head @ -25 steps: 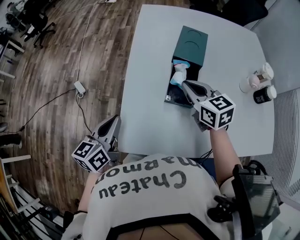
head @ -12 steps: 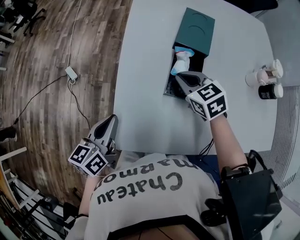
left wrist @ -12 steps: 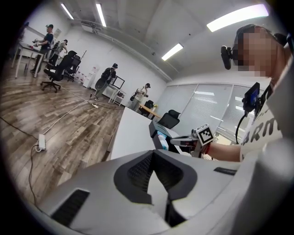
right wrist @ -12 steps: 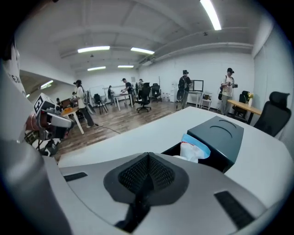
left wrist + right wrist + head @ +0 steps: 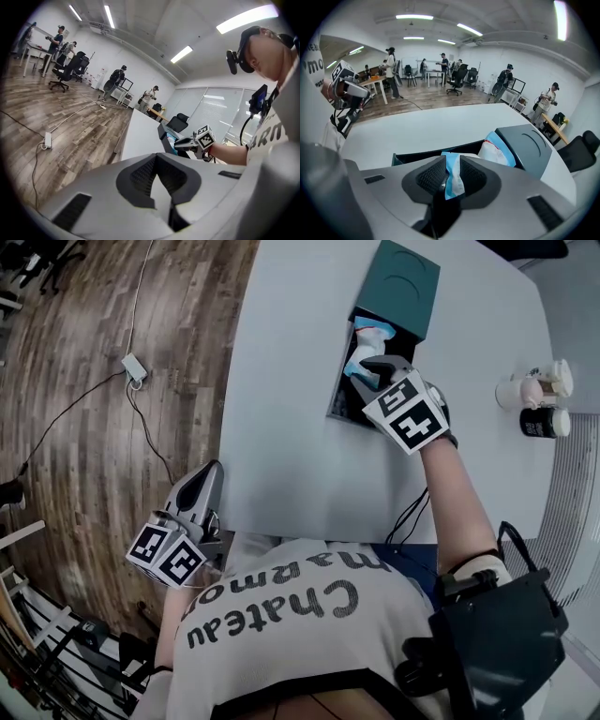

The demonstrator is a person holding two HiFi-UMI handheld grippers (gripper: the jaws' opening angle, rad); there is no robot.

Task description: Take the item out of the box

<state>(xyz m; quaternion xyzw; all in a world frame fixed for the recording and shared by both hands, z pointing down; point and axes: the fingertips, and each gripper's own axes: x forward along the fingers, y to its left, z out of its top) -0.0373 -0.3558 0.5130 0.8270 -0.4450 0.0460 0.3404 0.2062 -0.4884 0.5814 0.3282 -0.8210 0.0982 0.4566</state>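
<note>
Right gripper (image 5: 452, 174) jaws have just been opening and now stand slightly apart, with an edge of the blue-and-white packet (image 5: 499, 151) between the pads. Left gripper (image 5: 156, 157) jaws closed together, empty, held off the table (image 5: 291, 446) edge. The table carries the dark green box (image 5: 405, 282), and the packet lies inside its open part.

"Chateau Marmo…" across the person's white shirt (image 5: 281, 606)
</note>
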